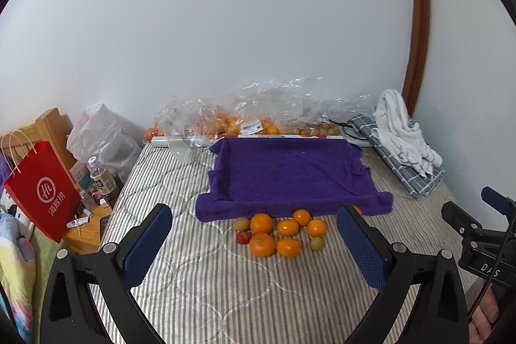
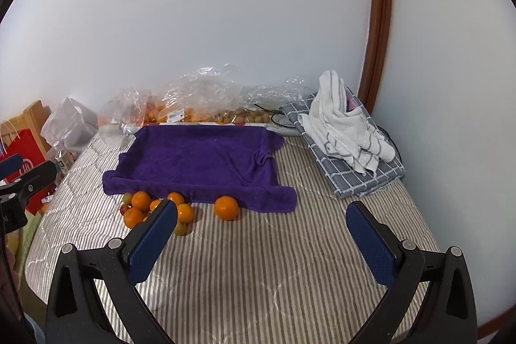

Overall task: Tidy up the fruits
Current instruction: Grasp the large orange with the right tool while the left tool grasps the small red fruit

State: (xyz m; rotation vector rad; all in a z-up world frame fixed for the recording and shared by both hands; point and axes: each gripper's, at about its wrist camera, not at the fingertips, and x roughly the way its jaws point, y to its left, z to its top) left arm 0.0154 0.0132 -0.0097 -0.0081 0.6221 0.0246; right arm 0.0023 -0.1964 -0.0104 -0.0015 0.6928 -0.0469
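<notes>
Ahead of the left gripper [image 1: 254, 242], between its wide-apart blue fingers, a cluster of oranges [image 1: 274, 234] and a few small greenish fruits [image 1: 242, 223] lies on the striped mattress [image 1: 225, 295], touching the near edge of a purple towel [image 1: 287, 176]. The right gripper [image 2: 261, 234] also stands apart, holding nothing; one lone orange [image 2: 226, 207] sits ahead between its fingers, the cluster beyond its left finger.

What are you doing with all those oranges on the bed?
Someone is holding two grabber tools, and both the left gripper and the right gripper are open and empty. A pile of oranges and a few small fruits sit loose on the striped bed, right in front of a purple towel. Nothing has been picked up yet.
</notes>
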